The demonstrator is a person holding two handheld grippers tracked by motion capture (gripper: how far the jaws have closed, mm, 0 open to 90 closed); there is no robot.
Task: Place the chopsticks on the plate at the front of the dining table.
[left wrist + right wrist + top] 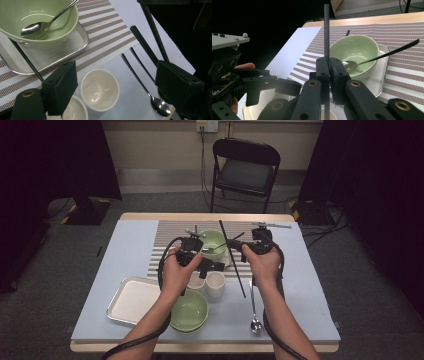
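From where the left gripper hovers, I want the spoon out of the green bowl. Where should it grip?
Grip the spoon on its handle where it juts past the green bowl's rim, coming from above. The scoop lies flat in the bowl, probably hard to pinch.

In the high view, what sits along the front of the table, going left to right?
Metal tray → green bowl → spoon.
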